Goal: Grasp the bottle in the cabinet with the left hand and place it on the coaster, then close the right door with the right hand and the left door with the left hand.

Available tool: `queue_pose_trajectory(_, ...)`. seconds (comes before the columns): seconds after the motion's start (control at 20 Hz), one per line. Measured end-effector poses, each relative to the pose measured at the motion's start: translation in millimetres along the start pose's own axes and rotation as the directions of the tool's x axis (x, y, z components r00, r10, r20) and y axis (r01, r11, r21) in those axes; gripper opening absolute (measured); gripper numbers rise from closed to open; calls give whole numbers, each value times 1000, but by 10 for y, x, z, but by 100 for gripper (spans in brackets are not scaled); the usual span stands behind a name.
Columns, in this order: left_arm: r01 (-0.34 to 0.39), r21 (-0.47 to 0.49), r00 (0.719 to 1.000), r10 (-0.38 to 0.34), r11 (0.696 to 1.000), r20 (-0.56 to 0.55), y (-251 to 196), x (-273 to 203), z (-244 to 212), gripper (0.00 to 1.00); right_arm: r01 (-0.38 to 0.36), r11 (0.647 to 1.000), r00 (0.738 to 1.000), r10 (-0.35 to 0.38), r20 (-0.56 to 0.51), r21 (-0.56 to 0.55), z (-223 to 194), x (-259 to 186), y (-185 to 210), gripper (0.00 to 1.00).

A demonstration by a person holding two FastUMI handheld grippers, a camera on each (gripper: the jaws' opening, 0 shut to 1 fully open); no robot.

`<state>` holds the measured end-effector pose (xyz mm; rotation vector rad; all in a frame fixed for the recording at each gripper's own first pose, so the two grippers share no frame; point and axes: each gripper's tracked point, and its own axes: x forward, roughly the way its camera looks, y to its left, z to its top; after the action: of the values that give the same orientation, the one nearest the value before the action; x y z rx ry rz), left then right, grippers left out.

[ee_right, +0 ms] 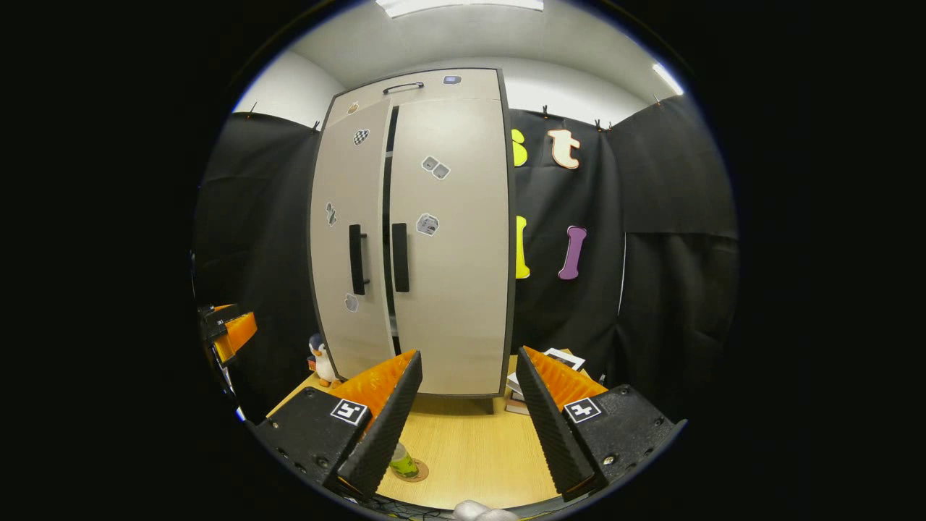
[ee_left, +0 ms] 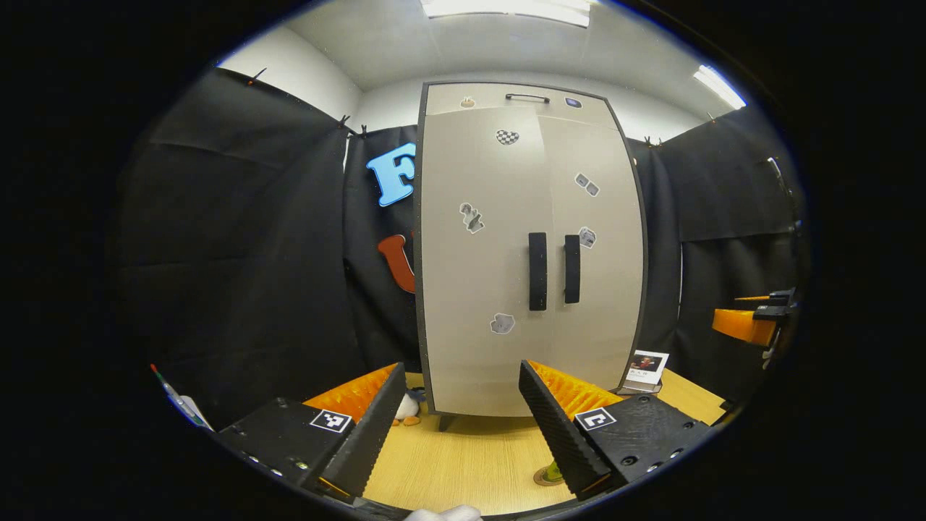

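A tall grey cabinet stands on the wooden table. In the right gripper view its right door sits flush, while the left door stands slightly ajar, leaving a dark slit between them. Each door carries a black vertical handle. A small green bottle stands on a round coaster on the table in front; its base peeks out beside my left gripper's finger. My left gripper is open and holds nothing, facing the doors from a short distance. My right gripper is likewise open, back from the cabinet.
A penguin toy stands at the cabinet's left foot. Stacked books lie at its right foot, also visible as books in the left gripper view. The wooden table lies between the grippers and the cabinet. Black cloth walls close in on both sides.
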<state>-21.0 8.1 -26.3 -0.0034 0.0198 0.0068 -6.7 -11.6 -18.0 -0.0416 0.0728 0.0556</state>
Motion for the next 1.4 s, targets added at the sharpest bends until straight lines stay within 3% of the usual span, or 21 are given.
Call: queue_pose_trajectory(1.4,21,-10,1000,-21,1000,-12,-23,25,-50,96,10,1000,1000,-10,7,2,33,-30,105,81)
